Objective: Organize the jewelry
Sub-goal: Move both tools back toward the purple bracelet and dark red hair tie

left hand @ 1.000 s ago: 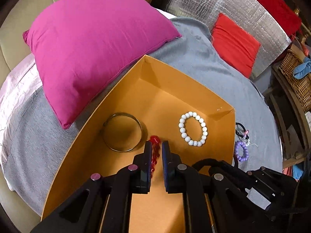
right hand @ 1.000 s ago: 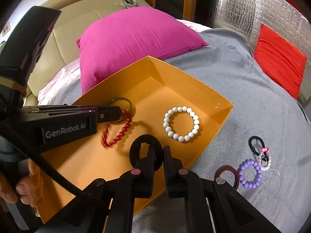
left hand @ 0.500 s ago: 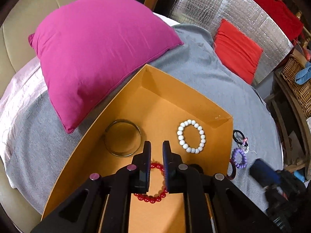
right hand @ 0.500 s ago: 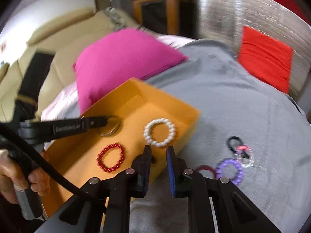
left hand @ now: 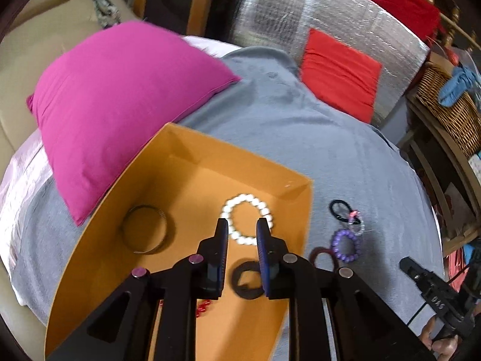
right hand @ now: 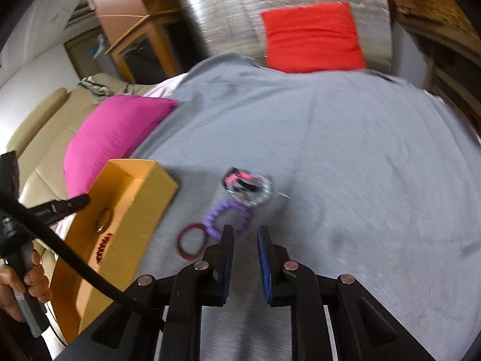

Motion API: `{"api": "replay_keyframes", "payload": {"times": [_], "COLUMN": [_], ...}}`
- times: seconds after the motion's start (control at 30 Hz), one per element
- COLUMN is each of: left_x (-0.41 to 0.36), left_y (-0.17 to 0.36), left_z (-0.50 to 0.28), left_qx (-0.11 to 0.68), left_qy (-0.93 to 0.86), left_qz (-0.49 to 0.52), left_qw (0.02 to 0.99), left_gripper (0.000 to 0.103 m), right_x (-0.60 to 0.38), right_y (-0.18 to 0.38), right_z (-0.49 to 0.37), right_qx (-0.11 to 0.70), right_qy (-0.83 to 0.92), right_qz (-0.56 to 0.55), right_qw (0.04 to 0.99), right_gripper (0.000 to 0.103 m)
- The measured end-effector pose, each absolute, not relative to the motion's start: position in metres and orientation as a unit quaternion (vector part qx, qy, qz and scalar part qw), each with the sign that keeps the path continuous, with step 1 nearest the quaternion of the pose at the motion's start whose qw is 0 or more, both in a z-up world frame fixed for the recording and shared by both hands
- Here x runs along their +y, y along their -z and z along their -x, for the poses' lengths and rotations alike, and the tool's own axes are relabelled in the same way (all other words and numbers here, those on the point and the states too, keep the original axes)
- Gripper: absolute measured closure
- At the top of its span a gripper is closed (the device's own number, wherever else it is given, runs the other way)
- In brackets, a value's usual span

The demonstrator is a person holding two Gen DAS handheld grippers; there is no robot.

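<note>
An orange box (left hand: 192, 141) lies on the grey cloth. It holds a white bead bracelet (left hand: 247, 204), a metal bangle (left hand: 144, 233), a black ring (left hand: 248, 279) and a red bead bracelet (left hand: 203, 305), partly hidden by my left gripper (left hand: 242, 228), which is open and empty above the box. On the cloth right of the box lie a purple bead bracelet (right hand: 224, 210), a dark red ring (right hand: 192, 240) and a black hair tie tangled with a clear bracelet (right hand: 248, 185). My right gripper (right hand: 245, 234) is open and empty, just short of the purple bracelet.
A magenta pillow (left hand: 120, 96) lies behind the box on the left. A red cushion (left hand: 339, 72) leans on a silver panel at the back. A wicker basket (left hand: 448, 111) stands on a shelf at the right. The box (right hand: 132, 198) shows at the left in the right wrist view.
The left gripper let go of the red bead bracelet in the box and opened. The right gripper dropped the black ring in the box, swung right over the cloth and opened.
</note>
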State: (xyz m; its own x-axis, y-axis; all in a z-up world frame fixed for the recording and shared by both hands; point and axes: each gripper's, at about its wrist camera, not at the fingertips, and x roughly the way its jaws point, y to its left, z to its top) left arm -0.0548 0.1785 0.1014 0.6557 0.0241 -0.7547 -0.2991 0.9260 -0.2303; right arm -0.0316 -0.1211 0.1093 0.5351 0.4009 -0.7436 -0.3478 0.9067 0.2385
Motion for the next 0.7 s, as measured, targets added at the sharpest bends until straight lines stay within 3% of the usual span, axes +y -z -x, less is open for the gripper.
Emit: {"api": "replay_keyframes", "payload": {"times": [0.37, 0.7], "left_x": [0.113, 0.114], "left_y": [-0.114, -0.109], "left_z": [0.036, 0.036], "left_qx": [0.379, 0.384], "left_qy": [-0.056, -0.071], "left_qz": [0.090, 0.065], "left_qw": [0.920, 0.918], "left_gripper": [0.084, 0.082], "right_x": [-0.122, -0.076], "right_y": [-0.082, -0.061], "right_z": [0.007, -0.022], "right_qx": [0.465, 0.484], "right_qy": [-0.233, -0.231], "right_qz": [-0.052, -0.027], "right_qw": [0.853, 0.843], "right_gripper": [0.084, 0.084]}}
